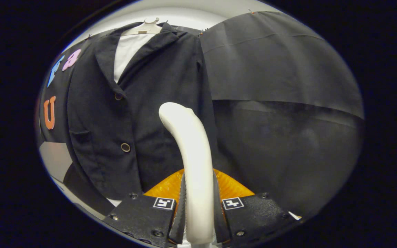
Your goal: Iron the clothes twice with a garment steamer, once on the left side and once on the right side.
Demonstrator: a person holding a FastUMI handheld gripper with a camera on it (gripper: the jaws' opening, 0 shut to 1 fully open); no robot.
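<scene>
Ahead of you hangs one dark jacket on a pale hanger, with a white shirt showing in the open collar. Two round buttons show down its front, the upper button just under the lapel and the lower button beside a flat pocket. To the right of the jacket the booth's dark cloth wall sags in a fold; nothing stands between the jacket and your tool. Your gripper is pinched onto one white steamer: both fingers press its handle from either side, and an orange part shows just behind them. The steamer rises from between the fingers and curves leftward at its top, its head lying in front of the jacket's right-hand half, near its edge; you cannot tell whether it touches the fabric.
</scene>
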